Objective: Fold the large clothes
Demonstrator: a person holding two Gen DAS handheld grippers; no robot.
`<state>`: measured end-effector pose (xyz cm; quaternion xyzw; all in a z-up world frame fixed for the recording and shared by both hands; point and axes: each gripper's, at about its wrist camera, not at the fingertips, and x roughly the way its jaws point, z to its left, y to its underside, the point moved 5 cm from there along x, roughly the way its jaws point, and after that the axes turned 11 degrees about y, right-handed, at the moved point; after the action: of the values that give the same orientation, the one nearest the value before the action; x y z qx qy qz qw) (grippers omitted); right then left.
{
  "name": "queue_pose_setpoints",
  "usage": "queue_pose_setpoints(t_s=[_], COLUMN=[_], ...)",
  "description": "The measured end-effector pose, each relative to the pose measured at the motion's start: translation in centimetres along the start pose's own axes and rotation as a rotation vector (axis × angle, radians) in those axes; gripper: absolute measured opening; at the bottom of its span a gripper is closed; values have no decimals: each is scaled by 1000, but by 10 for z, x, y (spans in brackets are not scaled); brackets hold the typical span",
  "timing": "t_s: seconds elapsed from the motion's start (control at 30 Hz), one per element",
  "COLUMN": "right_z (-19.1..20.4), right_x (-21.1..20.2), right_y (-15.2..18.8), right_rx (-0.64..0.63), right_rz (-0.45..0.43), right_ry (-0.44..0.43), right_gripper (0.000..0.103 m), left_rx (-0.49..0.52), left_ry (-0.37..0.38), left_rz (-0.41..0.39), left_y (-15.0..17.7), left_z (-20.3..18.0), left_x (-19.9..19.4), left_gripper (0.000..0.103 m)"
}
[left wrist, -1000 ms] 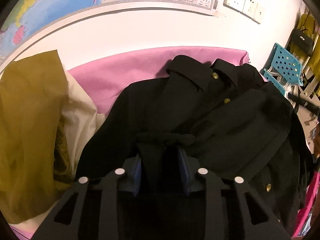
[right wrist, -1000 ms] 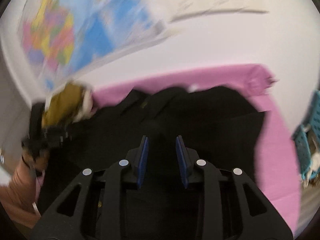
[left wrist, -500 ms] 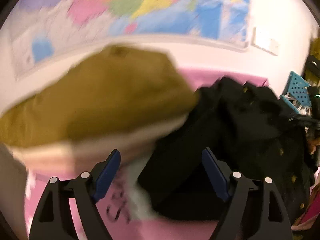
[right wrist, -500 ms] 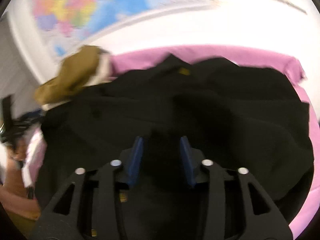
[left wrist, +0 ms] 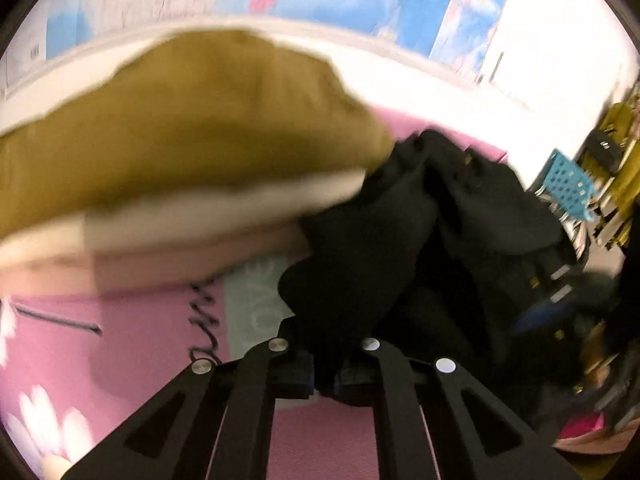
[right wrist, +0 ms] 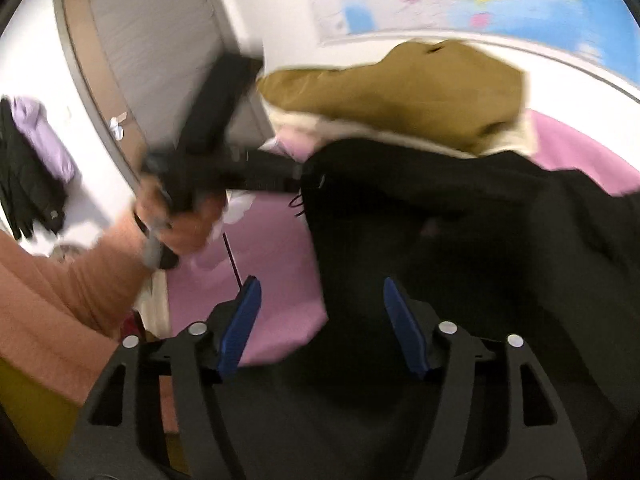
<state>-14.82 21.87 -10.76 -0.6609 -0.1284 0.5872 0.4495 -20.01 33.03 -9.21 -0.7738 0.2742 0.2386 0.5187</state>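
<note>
My left gripper point(left wrist: 325, 376) is clamped on an edge of the black coat point(left wrist: 400, 248) heaped on the pink sheet point(left wrist: 120, 344) by the sheet's near edge. My right gripper point(right wrist: 322, 326) is opening over the cloth, gripping nothing; next I judge it needs its own edge to spread the coat flat.

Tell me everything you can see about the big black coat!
The black coat is dark, thick-looking cloth with small gold buttons, rumpled in a heap rather than flat. It lies on the pink cover, with its far edge against the mustard-and-cream clothes. The left tongs are shut on a fold of its near edge. The right tongs are opening over its edge, pads not pressing it. Blur hides finer details.
</note>
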Motion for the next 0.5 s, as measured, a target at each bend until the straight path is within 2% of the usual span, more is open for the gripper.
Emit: queue_pose_setpoints(t_s=[0.03, 0.1, 0.17, 0.2, 0.23, 0.27, 0.33, 0.37, 0.4, 0.43, 0.5], right_z=[6, 17, 19, 19, 18, 16, 12, 10, 5, -1, -15], right_x=[11, 42, 63, 66, 68, 63, 43, 33, 16, 2, -32], right_y=[-2, -8, -12, -14, -18, -26, -43, -51, -64, -76, -100], right_rx=[-26, -102, -121, -129, -127, -102, -32, -7, 49, 98, 168], right_rz=[15, 42, 73, 71, 70, 51, -2, -29, -71, -110, -201], right_ry=[13, 127, 211, 237, 248, 225, 130, 87, 3, -71, -166], right_gripper=[65, 70, 50, 34, 13, 6, 5, 5, 4, 4, 4], left_rx=[14, 44, 81, 90, 99, 105, 102, 87, 68, 45, 19], left_ry=[19, 39, 52, 56, 60, 61, 58, 86, 121, 155, 208], left_rz=[-1, 10, 42, 55, 68, 75, 44, 21, -2, -46, -181], left_y=[-5, -14, -19, -20, -21, -23, -37, -44, -49, -58, -78], left_z=[-5, -17, -29, -31, -34, -34, -31, -29, -24, -21, -14], left_x=[-6, -12, -10, -7, -6, -6, -13, -22, -31, -42, -75], left_gripper=[4, 4, 4, 4, 4, 5, 10, 25, 38, 61, 68])
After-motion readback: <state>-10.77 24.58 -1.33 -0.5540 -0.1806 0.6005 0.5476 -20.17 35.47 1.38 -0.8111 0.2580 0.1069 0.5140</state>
